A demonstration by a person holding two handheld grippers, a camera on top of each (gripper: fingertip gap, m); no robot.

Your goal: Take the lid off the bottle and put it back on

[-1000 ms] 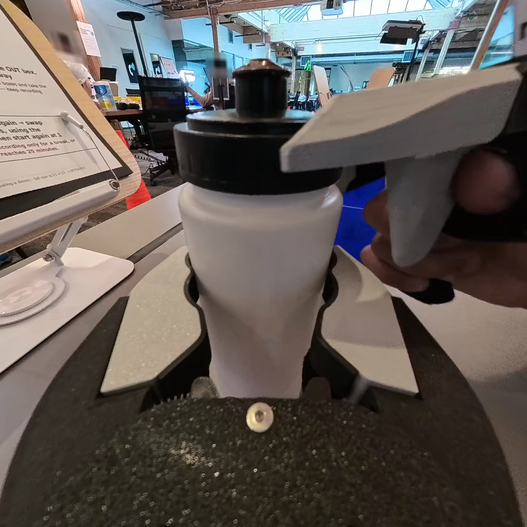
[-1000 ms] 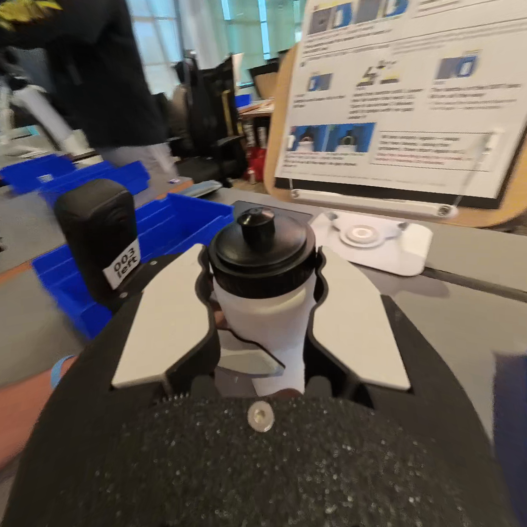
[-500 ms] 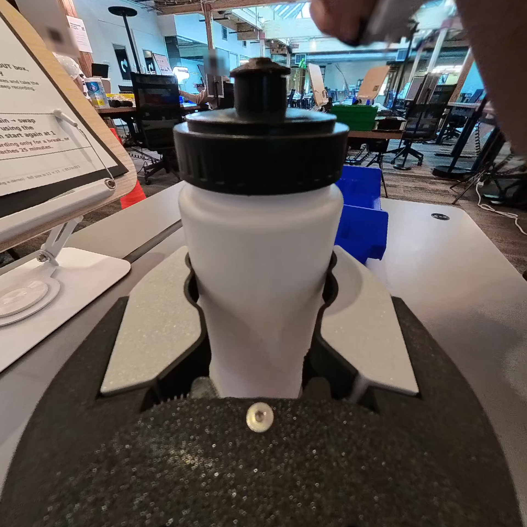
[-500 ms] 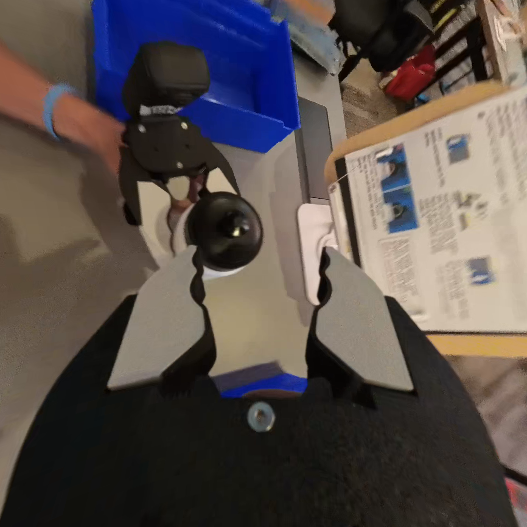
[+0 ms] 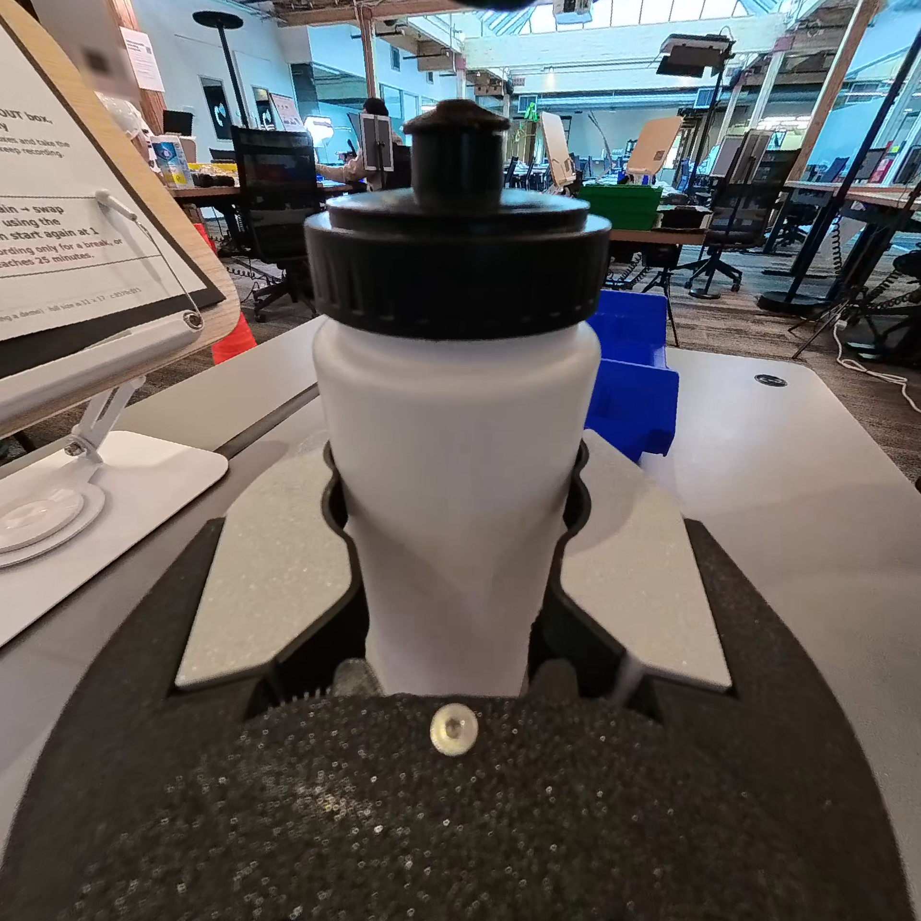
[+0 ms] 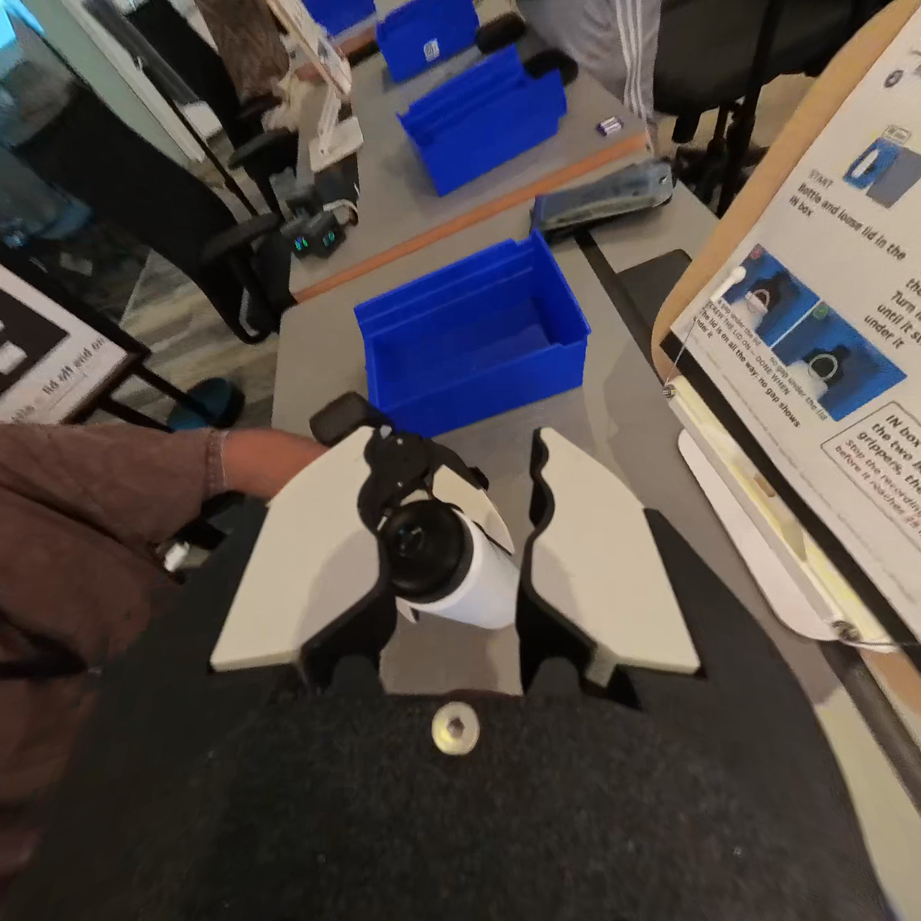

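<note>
A white bottle with a black screw lid stands upright in my left gripper. Both pads press on the bottle's sides below the lid, so it is shut on the bottle. In the right wrist view I look down on the lid and the bottle, with the left gripper behind them. My right gripper hovers above the lid with its fingers apart. The lid lies close to the left finger, and grey table shows between the bottle and the right finger. It is open and holds nothing.
A blue bin stands on the grey table just beyond the bottle and also shows in the left wrist view. An instruction board on a white stand is at the left, at the right in the right wrist view. A person's arm holds the left gripper.
My right gripper left the lid's sides, swung up over the bottle and now looks down on it, with its fingers somewhat closer together. The left gripper keeps its hold on the bottle.
</note>
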